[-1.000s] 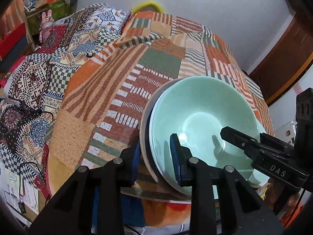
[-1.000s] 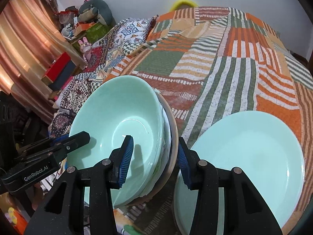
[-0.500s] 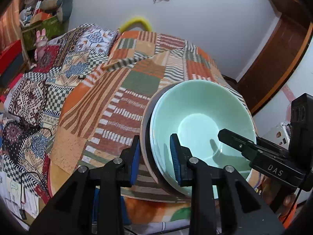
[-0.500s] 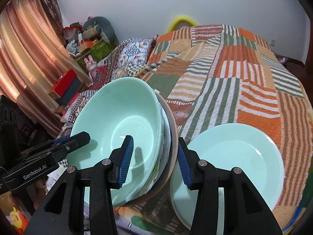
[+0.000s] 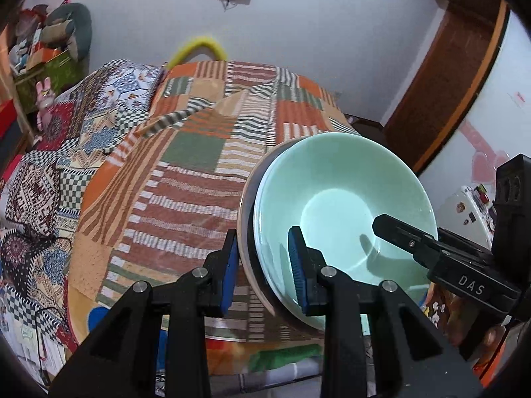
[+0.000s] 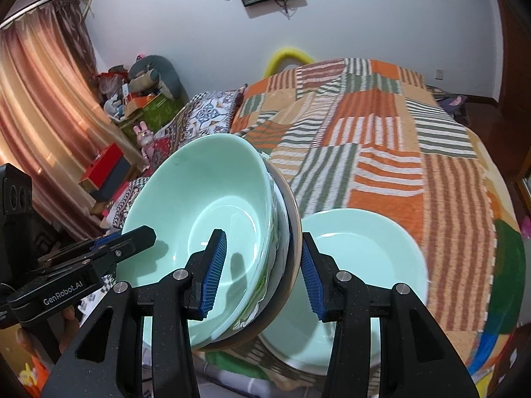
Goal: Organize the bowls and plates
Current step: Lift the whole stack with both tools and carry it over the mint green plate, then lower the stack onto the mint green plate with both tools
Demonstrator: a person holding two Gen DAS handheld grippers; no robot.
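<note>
A stack of dishes is held in the air between both grippers: a pale green bowl (image 5: 345, 199) on top, white dishes under it and a dark plate with a tan rim (image 5: 244, 219) at the bottom. My left gripper (image 5: 264, 262) is shut on the stack's left edge. My right gripper (image 6: 262, 265) is shut on its right edge, over the green bowl (image 6: 205, 205). A pale green plate (image 6: 365, 258) lies on the bed below and right of the stack.
A bed with a striped patchwork blanket (image 6: 381, 152) fills the scene. Patterned cushions and covers (image 5: 49, 152) lie to the left. Boxes and toys (image 6: 132, 106) stand by the curtain. A wooden door (image 5: 444, 76) is at the right.
Both grippers have lifted the stack up off the bed. The bed and the green plate now look lower and farther away.
</note>
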